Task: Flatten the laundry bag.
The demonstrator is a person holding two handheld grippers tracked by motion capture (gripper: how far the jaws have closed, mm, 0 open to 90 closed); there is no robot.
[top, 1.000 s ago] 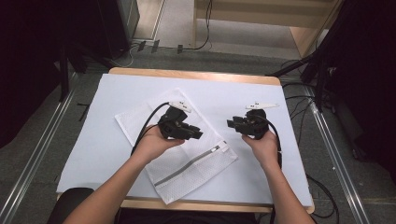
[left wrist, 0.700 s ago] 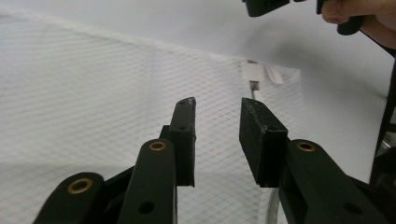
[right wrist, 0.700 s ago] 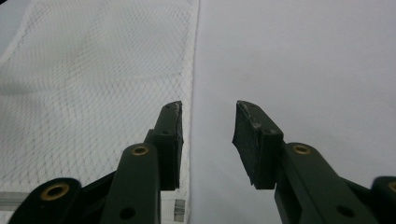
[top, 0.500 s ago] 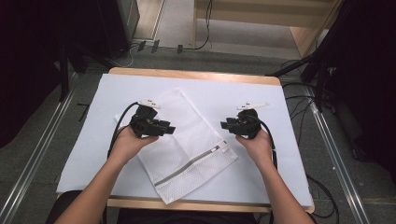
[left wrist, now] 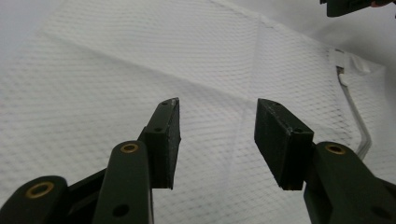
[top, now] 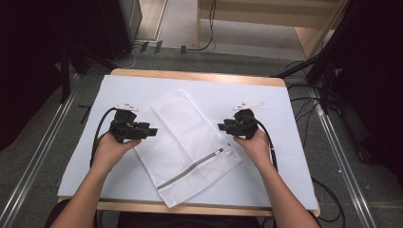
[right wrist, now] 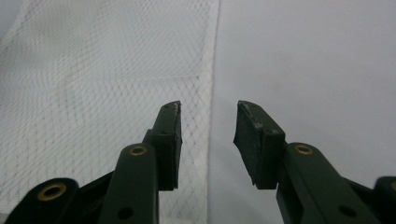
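Note:
A white mesh laundry bag point(top: 190, 142) with a zipper point(top: 192, 167) near its front end lies flat and slanted in the middle of the table. My left gripper point(top: 153, 131) sits at the bag's left edge, pointing right, open with nothing between its jaws. In the left gripper view the mesh bag point(left wrist: 140, 70) spreads out under the open left gripper point(left wrist: 217, 126), and the zipper point(left wrist: 355, 116) shows at the right. My right gripper point(top: 222, 126) hovers at the bag's right edge, pointing left, open and empty. The right gripper view shows the bag's hem point(right wrist: 212, 70) below the right gripper point(right wrist: 208, 123).
A white sheet point(top: 285, 156) covers the wooden table point(top: 199, 76). Cables point(top: 309, 104) trail off the right side, and metal rails point(top: 342, 156) run along both sides of the table on the floor.
My left gripper has pulled back leftward off the bag to its left edge. The right gripper shifted slightly left toward the bag's right edge. The bag now lies flatter.

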